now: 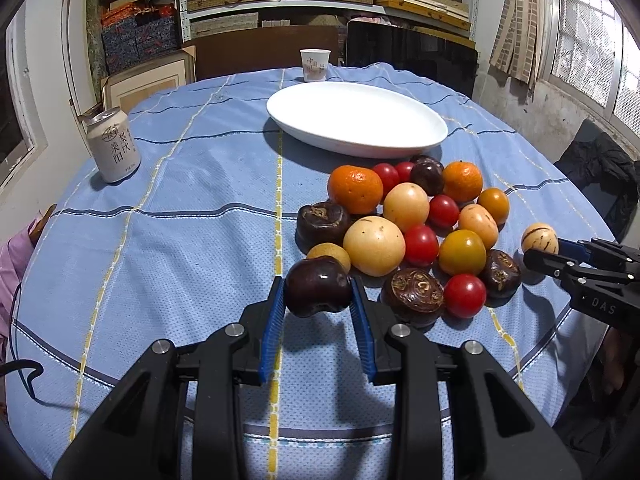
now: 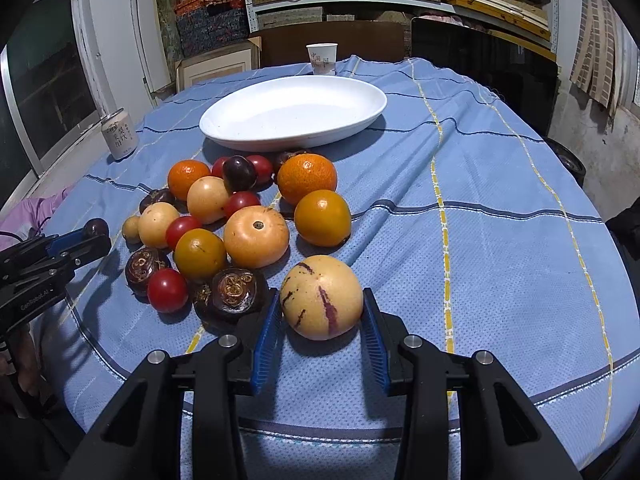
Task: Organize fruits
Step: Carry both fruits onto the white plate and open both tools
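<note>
Left gripper (image 1: 318,294) jaws clamp a dark fruit (image 1: 316,290), right gripper (image 2: 320,312) jaws a striped melon (image 2: 322,298), both at the pile's near edge; light, smooth, bruisable, best held across the middle.

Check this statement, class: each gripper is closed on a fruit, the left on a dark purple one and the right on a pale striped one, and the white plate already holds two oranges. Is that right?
Not quite. The white plate holds nothing, as the right wrist view shows; both oranges sit in the pile on the cloth. The rest stands: left gripper on the dark purple fruit, right gripper on the pale striped fruit.
</note>
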